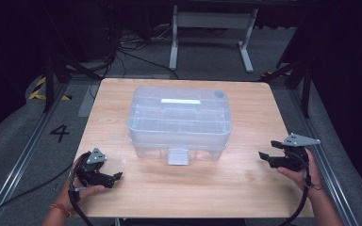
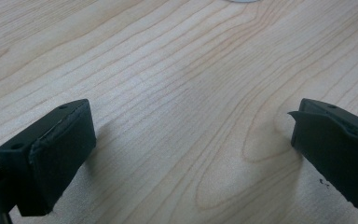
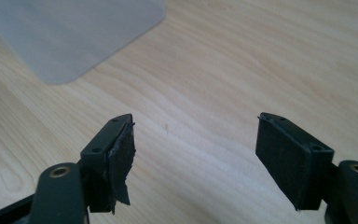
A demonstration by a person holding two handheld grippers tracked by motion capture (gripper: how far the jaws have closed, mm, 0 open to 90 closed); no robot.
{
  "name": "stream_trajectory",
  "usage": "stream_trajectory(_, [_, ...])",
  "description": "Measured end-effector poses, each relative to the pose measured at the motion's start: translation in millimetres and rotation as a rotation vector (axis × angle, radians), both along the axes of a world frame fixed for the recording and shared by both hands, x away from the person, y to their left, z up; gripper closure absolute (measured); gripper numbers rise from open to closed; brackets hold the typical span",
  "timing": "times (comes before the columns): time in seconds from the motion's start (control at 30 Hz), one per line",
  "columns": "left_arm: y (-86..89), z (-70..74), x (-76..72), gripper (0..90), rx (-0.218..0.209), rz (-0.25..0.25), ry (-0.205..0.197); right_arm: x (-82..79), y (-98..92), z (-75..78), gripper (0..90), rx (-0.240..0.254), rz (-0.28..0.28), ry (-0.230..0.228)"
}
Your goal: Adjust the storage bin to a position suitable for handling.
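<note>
1. Clear box sits mid-table, lid on, front latch facing the person; long axis runs left-right across the table.
2. Left gripper rests low at the near-left corner, jaws wide apart, nothing between them (bare wood in the left gripper view). Box lies ahead and to its right, well apart.
3. Right gripper is held at the right edge, tips pointing left toward the box; jaws open, nothing held. The right gripper view shows a box corner ahead-left.
4. Judgement: both stand about equally far off; the latch lies between them, slightly nearer the left.
5. Writing: a "4" on the floor at left. Pale strip on the lid, no readable text; no brand seen.
</note>
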State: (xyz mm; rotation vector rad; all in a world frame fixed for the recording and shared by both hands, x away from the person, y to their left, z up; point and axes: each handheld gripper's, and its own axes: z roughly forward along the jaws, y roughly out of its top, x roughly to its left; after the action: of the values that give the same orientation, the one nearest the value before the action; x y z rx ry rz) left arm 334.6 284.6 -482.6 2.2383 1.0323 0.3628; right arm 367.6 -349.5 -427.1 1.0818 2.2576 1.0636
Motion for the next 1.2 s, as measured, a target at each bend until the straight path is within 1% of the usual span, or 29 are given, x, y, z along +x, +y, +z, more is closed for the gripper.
stream_trajectory(0.13, [0.1, 0.0, 0.1, 0.2, 0.000, -0.001, 0.000, 6.0, 5.7, 19.4, 31.2, 0.013, 0.024, -0.032])
stream_trajectory(0.17, [0.0, 0.0, 0.0, 0.2, 0.000, 0.000, 0.000, 8.1, 8.5, 27.0, 32.1, 0.022, 0.032, -0.049])
stream_trajectory(0.3, [0.0, 0.0, 0.1, 0.2, 0.000, 0.000, 0.000, 14.2, 16.2, 43.7, 32.5, 0.023, 0.048, -0.076])
stream_trajectory(0.37, [0.0, 0.0, 0.0, 0.2, 0.000, 0.000, 0.000, 19.2, 20.7, 52.0, 32.8, 0.039, 0.059, -0.087])
stream_trajectory(0.47, [0.0, 0.0, 0.0, 0.2, 0.000, 0.000, 0.000, 25.1, 28.7, 62.0, 32.8, 0.025, 0.067, -0.106])
stream_trajectory(0.63, [0.0, 0.0, 0.1, 0.2, 0.000, 0.000, 0.000, 31.3, 37.3, 71.2, 32.8, 0.026, 0.083, -0.121])
stream_trajectory(0.8, [0.0, 0.0, 0.1, 0.2, 0.000, 0.000, 0.000, 34.5, 46.1, 86.5, 32.8, 0.022, 0.097, -0.148])
stream_trajectory(0.83, [0.0, 0.0, 0.0, 0.2, 0.000, 0.000, 0.000, 35.2, 47.9, 90.5, 32.8, 0.019, 0.102, -0.160])
stream_trajectory(0.97, [0.0, 0.0, 0.1, 0.2, 0.000, 0.000, 0.000, 37.2, 54.7, 101.0, 33.0, 0.015, 0.112, -0.178])
stream_trajectory(1.07, [0.0, 0.0, 0.0, 0.2, 0.000, 0.000, 0.000, 39.6, 60.8, 104.4, 33.6, 0.007, 0.105, -0.181])
stream_trajectory(1.2, [0.0, 0.0, 0.0, 0.2, 0.000, 0.000, 0.000, 43.0, 70.4, 106.1, 33.6, -0.006, 0.121, -0.183])
